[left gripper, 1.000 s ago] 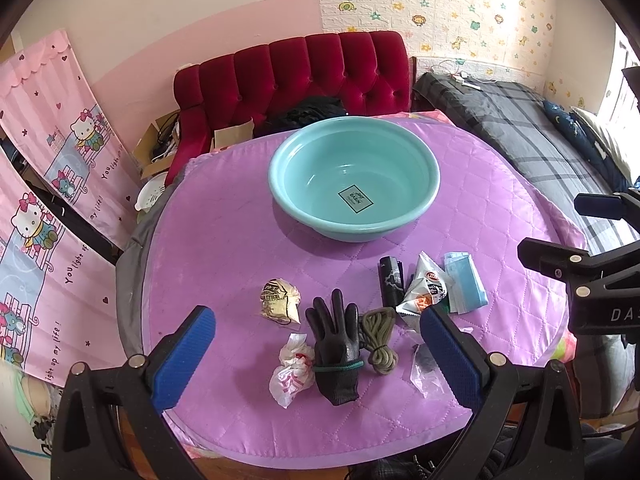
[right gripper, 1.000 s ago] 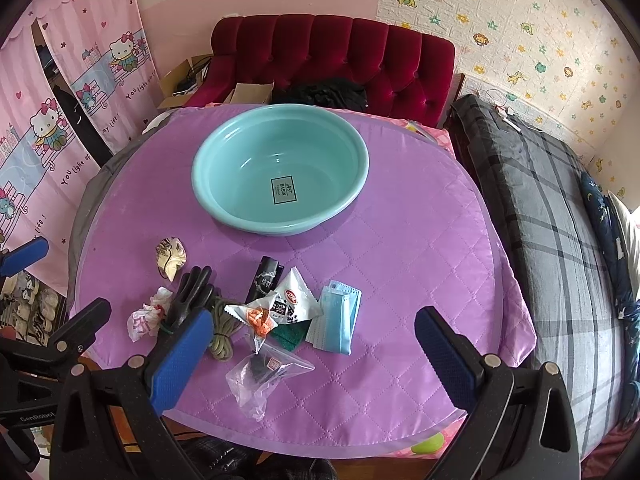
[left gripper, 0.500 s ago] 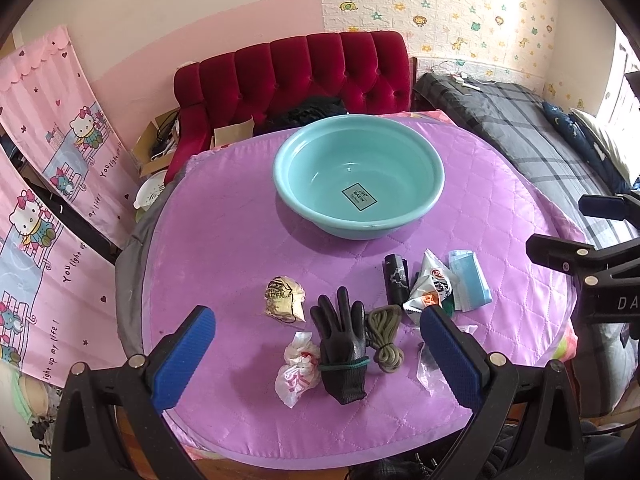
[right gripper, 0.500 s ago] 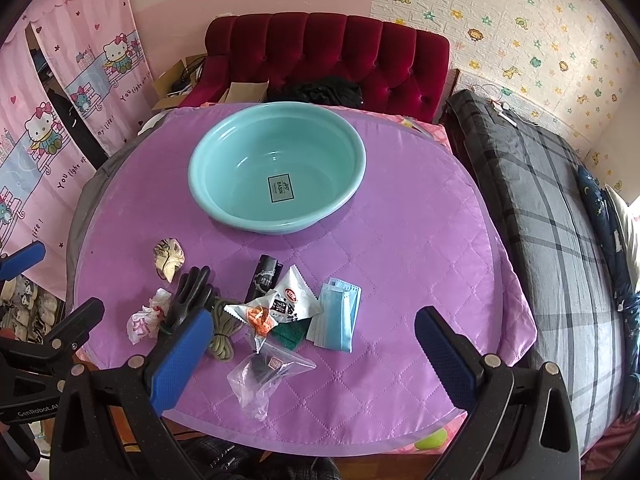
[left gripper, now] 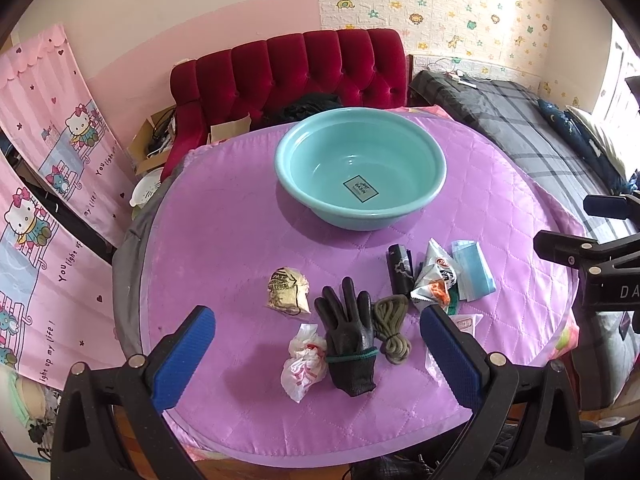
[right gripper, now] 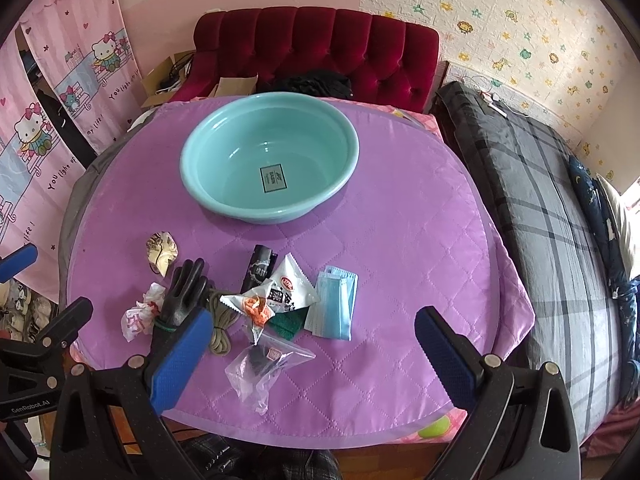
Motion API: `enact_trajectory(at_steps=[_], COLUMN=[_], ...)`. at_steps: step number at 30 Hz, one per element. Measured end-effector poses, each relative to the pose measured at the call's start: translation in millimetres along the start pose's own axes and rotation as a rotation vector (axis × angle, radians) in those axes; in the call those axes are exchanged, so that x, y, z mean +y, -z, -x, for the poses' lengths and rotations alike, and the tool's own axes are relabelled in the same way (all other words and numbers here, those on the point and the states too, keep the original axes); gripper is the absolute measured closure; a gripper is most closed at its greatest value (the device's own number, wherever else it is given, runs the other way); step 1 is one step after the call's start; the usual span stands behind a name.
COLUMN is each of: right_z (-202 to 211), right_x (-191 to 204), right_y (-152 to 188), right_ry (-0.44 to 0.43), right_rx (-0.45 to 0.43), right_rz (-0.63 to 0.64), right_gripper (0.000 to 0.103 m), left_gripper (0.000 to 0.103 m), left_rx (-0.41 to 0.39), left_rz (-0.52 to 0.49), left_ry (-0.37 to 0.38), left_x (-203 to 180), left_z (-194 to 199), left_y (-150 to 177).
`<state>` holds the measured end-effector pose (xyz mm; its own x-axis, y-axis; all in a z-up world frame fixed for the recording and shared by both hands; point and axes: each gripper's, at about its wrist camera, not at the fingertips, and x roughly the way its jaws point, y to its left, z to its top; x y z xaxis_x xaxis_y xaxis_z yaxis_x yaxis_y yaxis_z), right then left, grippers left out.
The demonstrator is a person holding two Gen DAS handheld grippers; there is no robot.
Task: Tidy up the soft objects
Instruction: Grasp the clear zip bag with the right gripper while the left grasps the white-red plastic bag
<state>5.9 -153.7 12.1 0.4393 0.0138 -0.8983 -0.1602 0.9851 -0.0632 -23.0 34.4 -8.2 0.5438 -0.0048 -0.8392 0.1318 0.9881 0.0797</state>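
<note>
A round teal plastic basin (left gripper: 360, 176) sits empty at the far side of a purple quilted table cover (left gripper: 224, 248). In front of it lie scattered soft items: a black rubber glove (left gripper: 350, 340), a coil of olive cord (left gripper: 392, 326), a blue face-mask packet (right gripper: 334, 306), and a clear zip bag (right gripper: 264, 368). The left gripper (left gripper: 318, 360) and right gripper (right gripper: 310, 354) hover wide open, holding nothing.

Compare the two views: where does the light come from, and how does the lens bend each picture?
Left wrist view: daylight enters at the right edge, so the round teal plastic basin throws its shadow leftward; black corners, curved walls. Right wrist view: same fisheye bulge, with soft sheen on the purple quilted table cover.
</note>
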Motion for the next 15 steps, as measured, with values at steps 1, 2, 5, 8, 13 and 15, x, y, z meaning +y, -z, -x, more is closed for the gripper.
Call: enact_trajectory(at_steps=[1, 2, 5, 8, 13, 15], right_z=[-1.7, -3.1, -9.9, -17.8, -36.0, -44.4], right_x=[1.1, 1.6, 3.6, 5.2, 8.7, 11.7], right_y=[1.6, 2.9, 8.8, 14.7, 26.2, 31.7], right_ry=[-0.002, -0.003, 0.004, 0.007, 0.010, 0.015], right_rx=[0.004, 0.007, 0.020, 0.036, 0.068, 0.081], right_rz=[0.000, -0.001, -0.002, -0.005, -0.013, -0.010], right_gripper=[0.000, 0.000, 0.000, 0.000, 0.000, 0.000], left_gripper=[0.000, 0.000, 0.000, 0.000, 0.000, 0.000], left_rx=[0.002, 0.004, 0.015, 0.030, 0.045, 0.054], left_rz=[0.000, -0.001, -0.002, 0.005, 0.014, 0.016], left_ry=[-0.001, -0.003, -0.004, 0.004, 0.017, 0.024], left_x=[1.2, 1.9, 5.0, 8.8, 15.1, 17.7], left_z=[-1.5, -2.8, -9.1, -15.2, -24.9, -29.9], left_y=[1.8, 3.2, 9.7, 16.8, 30.0, 36.2])
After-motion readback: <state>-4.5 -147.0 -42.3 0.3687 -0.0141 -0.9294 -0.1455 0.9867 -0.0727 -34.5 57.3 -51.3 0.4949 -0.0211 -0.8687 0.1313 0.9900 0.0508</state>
